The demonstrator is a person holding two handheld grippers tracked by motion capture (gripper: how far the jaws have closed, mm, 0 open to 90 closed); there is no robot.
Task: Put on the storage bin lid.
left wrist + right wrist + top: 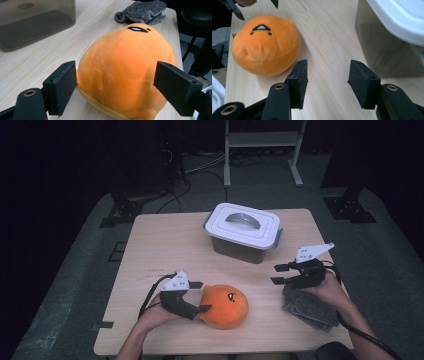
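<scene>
An orange plush (226,306) with a small stitched face lies on the wooden table (160,245) near its front edge. My left gripper (202,296) is at the plush's left side, its jaws open on either side of the near end. In the left gripper view the plush (125,72) bulges between the two pads without being squeezed in. My right gripper (274,274) hovers over the table's right side, open, with nothing between its fingers (299,80). In the right gripper view the plush (265,45) lies ahead to the left.
A grey box with a white handled lid (243,232) stands shut at the table's back middle. A folded grey cloth (307,307) lies under my right wrist near the right edge. Bare wood separates the plush from the box.
</scene>
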